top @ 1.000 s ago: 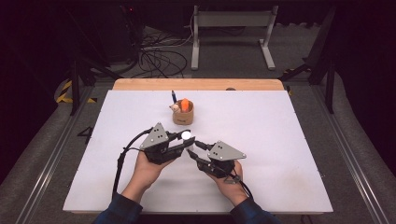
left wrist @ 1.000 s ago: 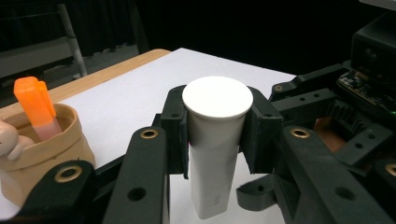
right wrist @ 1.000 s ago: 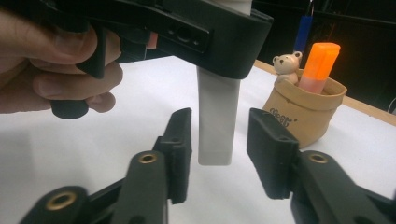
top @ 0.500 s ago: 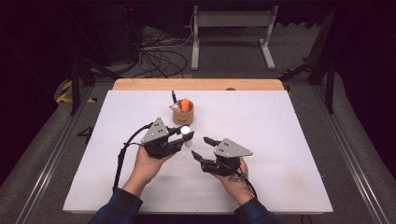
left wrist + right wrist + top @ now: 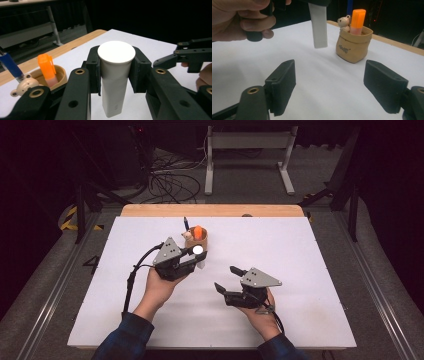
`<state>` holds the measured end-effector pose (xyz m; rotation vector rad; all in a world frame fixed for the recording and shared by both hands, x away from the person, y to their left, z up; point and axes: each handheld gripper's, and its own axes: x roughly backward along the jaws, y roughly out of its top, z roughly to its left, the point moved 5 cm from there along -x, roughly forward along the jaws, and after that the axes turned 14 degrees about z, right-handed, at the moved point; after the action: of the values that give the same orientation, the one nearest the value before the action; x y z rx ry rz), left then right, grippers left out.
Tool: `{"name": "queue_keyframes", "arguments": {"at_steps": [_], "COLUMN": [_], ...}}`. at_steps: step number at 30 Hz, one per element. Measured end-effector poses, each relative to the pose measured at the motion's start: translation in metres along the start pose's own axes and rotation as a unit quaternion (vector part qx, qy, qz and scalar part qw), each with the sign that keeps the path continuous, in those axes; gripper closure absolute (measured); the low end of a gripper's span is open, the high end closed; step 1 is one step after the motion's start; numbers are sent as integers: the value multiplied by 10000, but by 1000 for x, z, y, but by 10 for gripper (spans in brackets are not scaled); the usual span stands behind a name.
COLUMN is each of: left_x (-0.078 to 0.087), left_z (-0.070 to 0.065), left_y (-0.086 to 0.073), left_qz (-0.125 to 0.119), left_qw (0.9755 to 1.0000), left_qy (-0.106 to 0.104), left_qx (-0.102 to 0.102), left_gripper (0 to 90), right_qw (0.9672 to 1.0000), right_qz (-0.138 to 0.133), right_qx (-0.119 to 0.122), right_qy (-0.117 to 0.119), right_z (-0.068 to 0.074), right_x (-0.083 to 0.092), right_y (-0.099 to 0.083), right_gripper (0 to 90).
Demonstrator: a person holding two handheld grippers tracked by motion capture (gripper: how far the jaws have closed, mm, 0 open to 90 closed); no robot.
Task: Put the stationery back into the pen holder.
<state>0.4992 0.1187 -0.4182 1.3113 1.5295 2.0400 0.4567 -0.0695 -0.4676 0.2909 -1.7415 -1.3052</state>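
While cable-strewn (dark room), white tabletop (image 5: 310, 250)

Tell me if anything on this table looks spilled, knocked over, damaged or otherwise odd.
Nothing stands out. The tan pouch stands upright on the white table with the orange marker and blue pen in it. The left gripper holds the white tube upright above the table; the right gripper is open and holds nothing.

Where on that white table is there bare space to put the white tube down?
The table is bare right of the pouch out to its right edge, and along the near edge between the two forearms. It is crowded only mid-left, where the left tool holds the tube beside the pouch; the right tool hangs open nearby.
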Motion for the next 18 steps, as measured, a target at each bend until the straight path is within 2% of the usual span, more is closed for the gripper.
{"name": "queue_keyframes", "arguments": {"at_steps": [8,18], "left_x": [-1,-4], "left_z": [8,18], "left_y": [7,20], "left_qz": [-58,-149], "left_qw": [9998,9996], "left_qy": [165,243], "left_qx": [-27,41], "left_gripper": [667,666], "right_qw": [9998,9998], "right_qz": [140,40], "right_qx": [-17,-137], "right_qy": [-119,-153], "right_z": [-9,-16], "right_x": [6,15], "right_y": [-8,-12], "right_gripper": [220,194]}}
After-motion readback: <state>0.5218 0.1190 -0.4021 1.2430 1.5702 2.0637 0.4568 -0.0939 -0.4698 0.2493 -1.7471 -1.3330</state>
